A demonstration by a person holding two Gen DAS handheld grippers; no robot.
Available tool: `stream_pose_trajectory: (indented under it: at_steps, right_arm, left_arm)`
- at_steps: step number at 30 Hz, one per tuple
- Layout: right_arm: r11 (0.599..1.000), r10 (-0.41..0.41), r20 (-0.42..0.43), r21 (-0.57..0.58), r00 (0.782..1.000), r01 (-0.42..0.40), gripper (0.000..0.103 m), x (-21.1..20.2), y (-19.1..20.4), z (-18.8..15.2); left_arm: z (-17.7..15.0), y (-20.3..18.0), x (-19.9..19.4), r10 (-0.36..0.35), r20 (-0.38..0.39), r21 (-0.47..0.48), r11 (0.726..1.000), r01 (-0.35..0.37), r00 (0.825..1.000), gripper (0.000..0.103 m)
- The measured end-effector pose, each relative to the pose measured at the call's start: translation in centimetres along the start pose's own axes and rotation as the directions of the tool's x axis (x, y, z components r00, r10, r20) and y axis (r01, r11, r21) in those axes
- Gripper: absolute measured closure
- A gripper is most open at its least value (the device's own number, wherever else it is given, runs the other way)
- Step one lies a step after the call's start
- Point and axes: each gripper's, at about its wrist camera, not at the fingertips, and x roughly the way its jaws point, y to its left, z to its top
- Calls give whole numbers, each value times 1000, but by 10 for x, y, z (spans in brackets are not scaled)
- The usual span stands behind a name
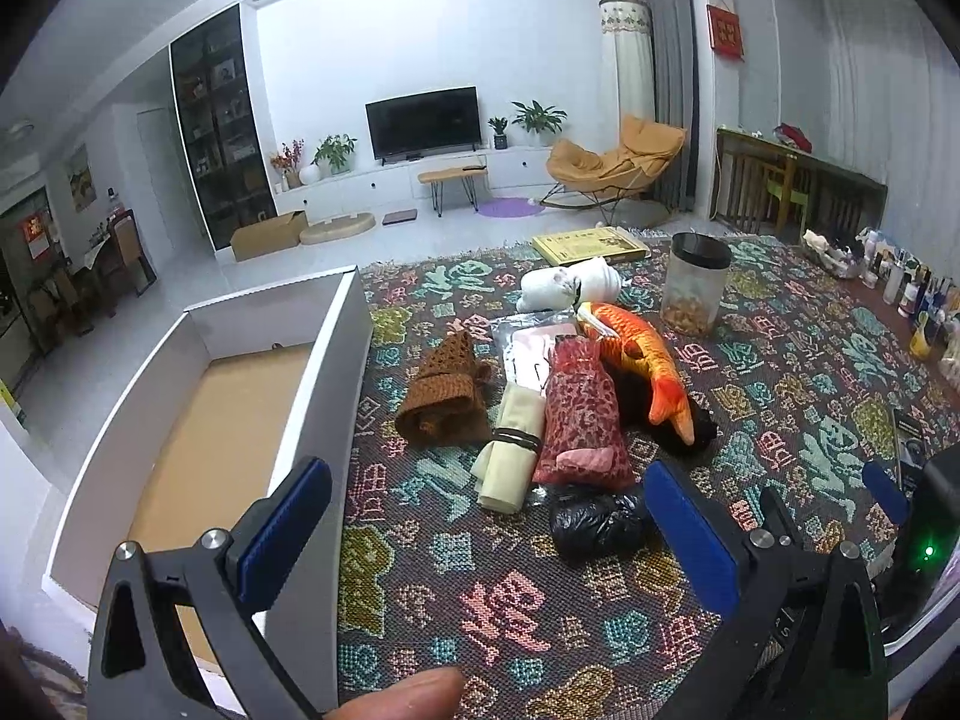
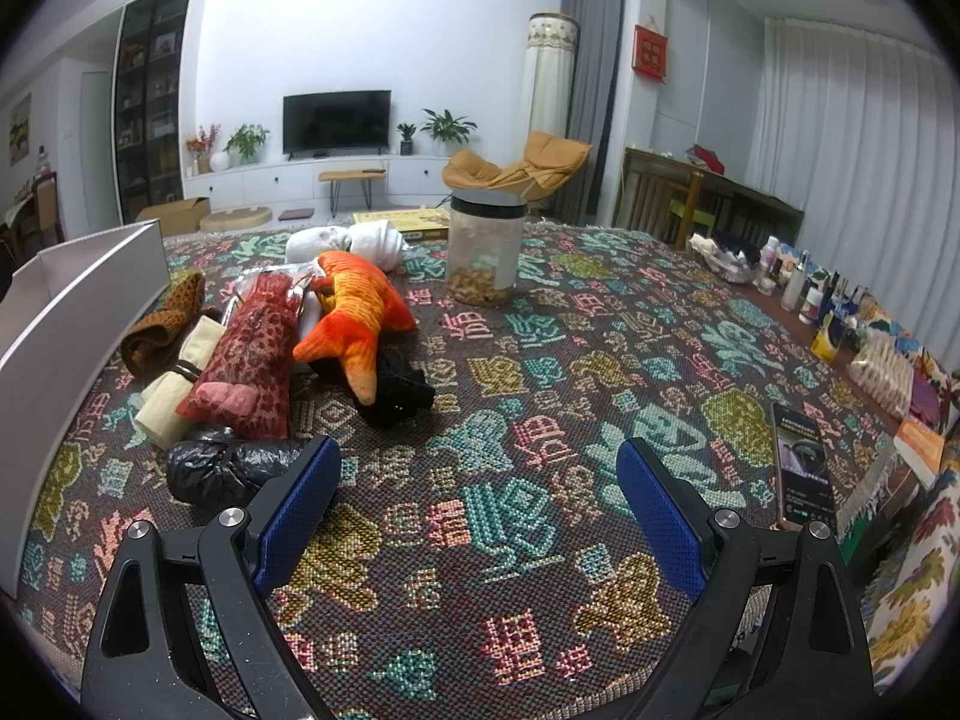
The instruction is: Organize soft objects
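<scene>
A pile of soft things lies on the patterned cloth [image 1: 540, 600]: an orange plush fish [image 1: 642, 360] [image 2: 354, 312], a red mesh pouch [image 1: 579, 420] [image 2: 252, 354], a brown knitted piece [image 1: 447, 390] [image 2: 162, 318], a cream cloth roll [image 1: 510, 450] [image 2: 174, 384], a black plastic bag [image 1: 600, 522] [image 2: 222, 468], a black fuzzy item [image 2: 396, 387] and a white plush [image 1: 567, 285] [image 2: 348, 243]. An open white box [image 1: 342, 372] [image 2: 78, 312] stands at the left. My left gripper [image 1: 486, 528] is open and empty, near the pile. My right gripper [image 2: 480, 504] is open and empty over bare cloth.
A clear jar with a black lid [image 1: 696, 282] [image 2: 486, 246] stands behind the pile. A yellow book [image 1: 591, 243] lies at the far edge. A phone [image 2: 804, 462] lies at the right. Bottles and packets [image 2: 804, 294] line the right edge.
</scene>
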Motion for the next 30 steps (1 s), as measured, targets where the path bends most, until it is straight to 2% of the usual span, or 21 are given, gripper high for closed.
stream_pose_trajectory:
  at_steps: [30]
  right_arm:
    - [1000,-1,-1,-2,1000,1,8,0,-1,1]
  left_arm:
    - [2,1,-4,12,-5,10,1000,-12,1000,0]
